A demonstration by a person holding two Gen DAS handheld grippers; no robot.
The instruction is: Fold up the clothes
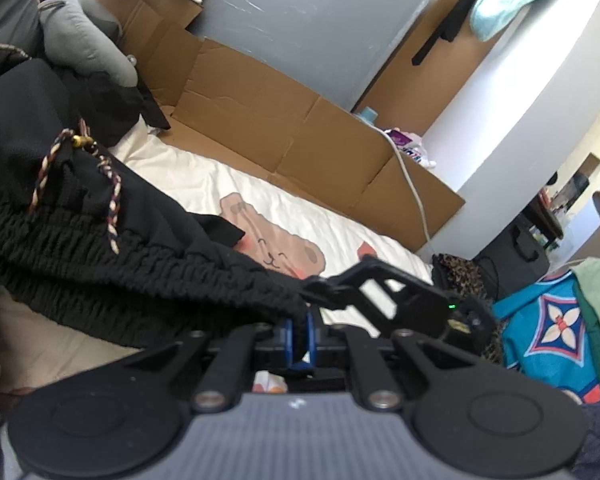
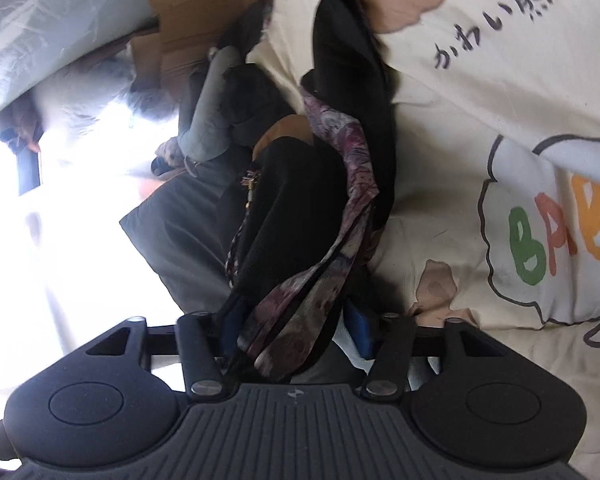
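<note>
A black garment [image 1: 148, 264] with a ribbed elastic waistband and a braided drawstring [image 1: 114, 200] hangs over the cream bed sheet [image 1: 204, 184]. My left gripper [image 1: 300, 332] is shut on the waistband's edge, and the cloth is pinched between its blue pads [image 1: 310, 326]. In the right wrist view the same black garment [image 2: 300, 208], with purple patterned fabric [image 2: 300, 304] bunched in it, fills the gap of my right gripper [image 2: 296, 328], whose blue pads [image 2: 360, 324] press on the bundle. The right gripper's black finger [image 1: 364, 280] meets the waistband just beyond my left one.
Flattened cardboard [image 1: 284, 128] lines the wall behind the bed. A grey plush [image 1: 84, 40] and dark clothes [image 1: 20, 112] pile up at the left. A blue patterned cloth [image 1: 552, 320] lies at the right. The printed sheet [image 2: 480, 80] spreads to the right of the bundle.
</note>
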